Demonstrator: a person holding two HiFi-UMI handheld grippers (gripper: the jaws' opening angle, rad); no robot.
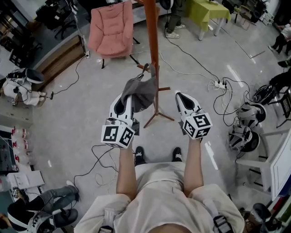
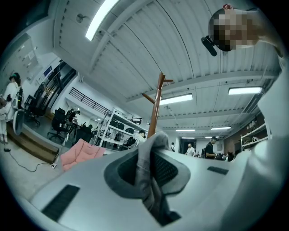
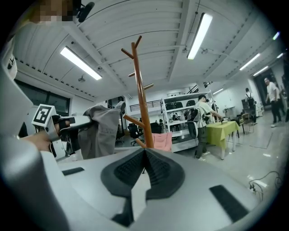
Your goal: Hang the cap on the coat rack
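A grey cap (image 1: 140, 92) hangs from my left gripper (image 1: 124, 98), whose jaws are shut on its cloth. The left gripper view shows the grey fabric (image 2: 148, 168) pinched between the pads. The cap sits just left of the brown wooden coat rack (image 1: 153, 50), close to its pole and a low peg. In the right gripper view the cap (image 3: 100, 131) and the left gripper (image 3: 67, 122) are at the left, with the rack (image 3: 141, 92) standing behind. My right gripper (image 1: 180, 97) is right of the pole, shut and empty (image 3: 144, 152).
A pink armchair (image 1: 111, 28) stands behind the rack. Cables and a power strip (image 1: 218, 84) lie on the floor to the right. A green-covered table (image 1: 207, 11) is at the back right. Robot parts (image 1: 243, 125) rest at the right, a white device (image 1: 18, 86) at the left.
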